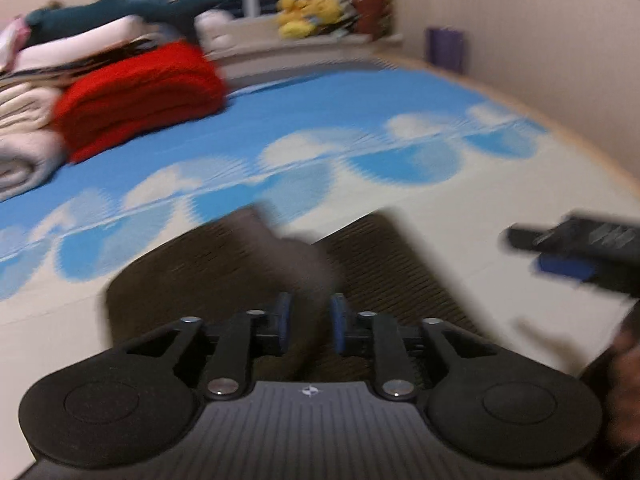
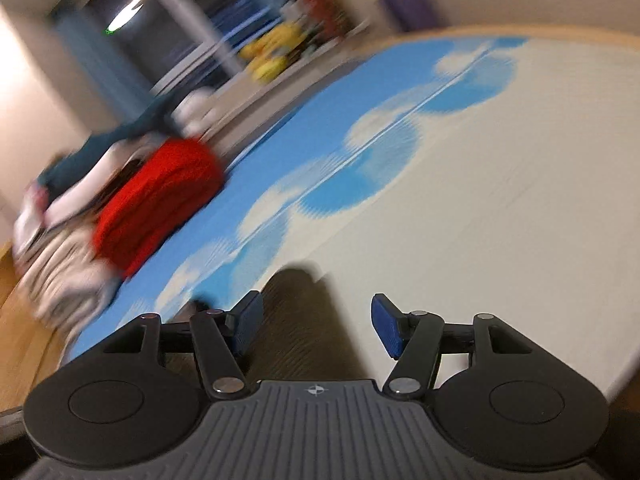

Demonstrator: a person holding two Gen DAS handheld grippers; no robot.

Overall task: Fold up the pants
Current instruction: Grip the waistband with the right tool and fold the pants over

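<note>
The left gripper (image 1: pixel 310 320) pinches a raised fold of the brown pants (image 1: pixel 384 264). The right gripper (image 2: pixel 316 326) hangs spread above them. Soft, limp cloth; best gripped at an edge

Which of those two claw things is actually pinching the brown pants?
The left gripper: its blue pads are nearly together with a bunch of the brown pants between them. The right gripper is wide open, holding nothing.

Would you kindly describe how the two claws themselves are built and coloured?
Both look alike: the left claw and right claw have matte black linkage arms with silver rivets, two round black discs, and a ribbed grey base bearing a small white compass-like mark. The finger pads are blue. No cables show.
</note>
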